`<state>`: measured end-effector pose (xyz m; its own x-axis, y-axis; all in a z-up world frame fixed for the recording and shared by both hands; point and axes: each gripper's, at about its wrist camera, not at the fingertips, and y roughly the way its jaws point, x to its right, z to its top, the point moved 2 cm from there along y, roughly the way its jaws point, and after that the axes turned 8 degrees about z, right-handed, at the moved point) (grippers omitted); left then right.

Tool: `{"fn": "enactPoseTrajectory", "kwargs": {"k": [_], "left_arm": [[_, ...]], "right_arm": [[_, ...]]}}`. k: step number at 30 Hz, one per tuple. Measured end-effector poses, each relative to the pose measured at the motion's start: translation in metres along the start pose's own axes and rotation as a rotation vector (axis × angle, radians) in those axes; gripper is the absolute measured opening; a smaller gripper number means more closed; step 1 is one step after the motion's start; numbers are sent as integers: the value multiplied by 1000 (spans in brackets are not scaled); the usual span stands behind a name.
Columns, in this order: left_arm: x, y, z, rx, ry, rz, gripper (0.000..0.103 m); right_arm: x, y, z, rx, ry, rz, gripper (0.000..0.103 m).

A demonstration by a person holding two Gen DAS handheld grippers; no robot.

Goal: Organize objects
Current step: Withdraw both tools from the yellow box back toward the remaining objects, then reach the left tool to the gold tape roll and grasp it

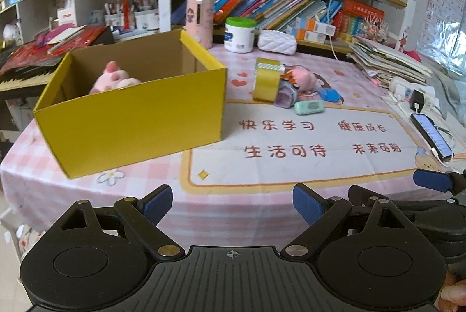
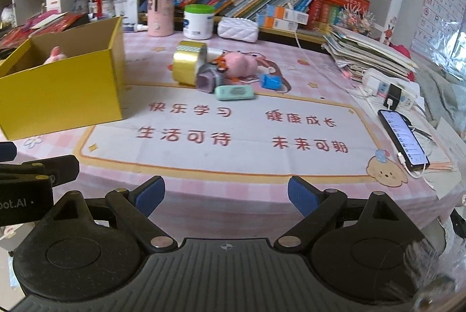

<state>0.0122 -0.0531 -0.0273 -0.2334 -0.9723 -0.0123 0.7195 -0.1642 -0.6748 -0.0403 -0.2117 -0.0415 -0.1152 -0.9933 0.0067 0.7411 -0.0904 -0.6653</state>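
A yellow cardboard box (image 1: 137, 120) stands open on the table's left, with a pink plush toy (image 1: 115, 77) inside; the box also shows in the right wrist view (image 2: 62, 88). A cluster lies mid-table: a gold tape roll (image 2: 188, 63), a pink plush (image 2: 240, 64), a purple item (image 2: 207, 80), a mint green case (image 2: 234, 92) and a small blue item (image 2: 271, 82). My left gripper (image 1: 231, 204) is open and empty at the table's near edge. My right gripper (image 2: 225, 195) is open and empty, beside it.
A phone (image 2: 403, 137) charges at the right edge by a power strip (image 2: 390, 86) and a paper stack (image 2: 367, 53). A pink canister (image 2: 160, 10), a white tub (image 2: 198, 21) and a white pouch (image 2: 238, 29) stand at the back before crowded bookshelves.
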Motion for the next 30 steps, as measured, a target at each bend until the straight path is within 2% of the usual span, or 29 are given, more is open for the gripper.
{"fn": "enactPoseTrajectory", "kwargs": {"k": [11,30], "left_arm": [[28,27,21,-9,7,-6,91],[76,79,69,6,-31,12,91]], "right_arm": [[33,23,16,-12,13,-5,92],[91,80,75,-13,-29,9,92]]}}
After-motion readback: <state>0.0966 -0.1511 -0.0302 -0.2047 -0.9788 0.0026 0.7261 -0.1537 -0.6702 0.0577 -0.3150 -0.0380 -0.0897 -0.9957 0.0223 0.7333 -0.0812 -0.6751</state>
